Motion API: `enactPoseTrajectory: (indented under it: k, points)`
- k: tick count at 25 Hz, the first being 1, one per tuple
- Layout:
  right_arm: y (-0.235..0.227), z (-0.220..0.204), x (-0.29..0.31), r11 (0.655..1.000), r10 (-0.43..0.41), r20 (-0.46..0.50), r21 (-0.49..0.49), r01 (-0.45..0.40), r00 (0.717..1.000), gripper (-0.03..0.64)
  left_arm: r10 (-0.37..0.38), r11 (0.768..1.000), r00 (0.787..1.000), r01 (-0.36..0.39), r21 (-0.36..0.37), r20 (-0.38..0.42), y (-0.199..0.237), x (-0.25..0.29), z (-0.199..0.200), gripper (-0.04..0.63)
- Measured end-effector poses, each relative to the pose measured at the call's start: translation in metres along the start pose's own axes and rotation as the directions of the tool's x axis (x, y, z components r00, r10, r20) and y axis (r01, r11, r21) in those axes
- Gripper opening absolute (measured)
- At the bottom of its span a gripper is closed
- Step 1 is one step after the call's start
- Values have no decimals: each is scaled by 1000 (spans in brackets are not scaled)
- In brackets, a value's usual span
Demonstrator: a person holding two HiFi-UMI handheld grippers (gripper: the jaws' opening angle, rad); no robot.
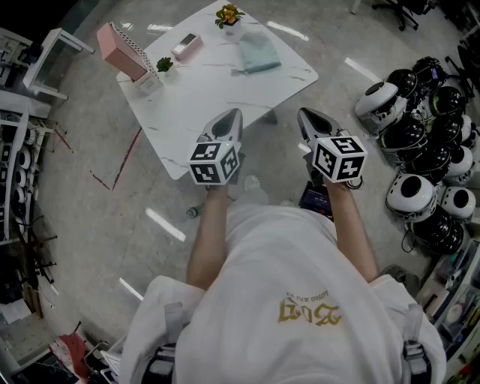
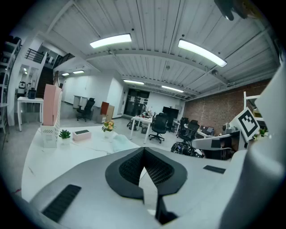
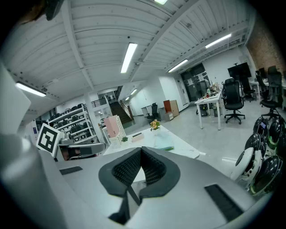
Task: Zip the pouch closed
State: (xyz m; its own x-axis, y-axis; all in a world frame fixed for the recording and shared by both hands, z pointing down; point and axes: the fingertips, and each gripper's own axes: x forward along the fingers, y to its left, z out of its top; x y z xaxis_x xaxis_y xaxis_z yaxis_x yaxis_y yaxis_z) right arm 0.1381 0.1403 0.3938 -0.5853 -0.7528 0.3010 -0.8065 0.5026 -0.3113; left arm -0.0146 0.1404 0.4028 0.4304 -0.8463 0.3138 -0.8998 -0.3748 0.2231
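Both tools are held side by side, short of the white table's [image 1: 217,86] near edge. Left gripper [image 1: 234,114] has its jaws pressed together with nothing between them; right gripper [image 1: 304,114] is the same. The light teal pouch [image 1: 259,52] lies flat on the table's far right part, well apart from both grippers. A pink box [image 1: 124,51], small plant [image 1: 163,66] and pink case [image 1: 186,46] sit on the far left, with a flower pot [image 1: 229,15] at the far edge. Helmets [image 1: 420,150] are piled on the floor to the right.
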Motion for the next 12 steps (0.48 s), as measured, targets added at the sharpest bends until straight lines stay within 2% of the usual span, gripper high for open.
enactPoseTrajectory:
  k: [9, 12]
  points:
    - [20, -17, -5, 1000, 22, -32, -3, -22, 999, 11, 25, 1000, 1000, -25, -10, -2, 4, -22, -9, 18]
    - [26, -12, -7, 999, 45, 5, -1, -45, 999, 11, 29, 999, 1000, -29, -18, 5, 5, -26, -7, 18]
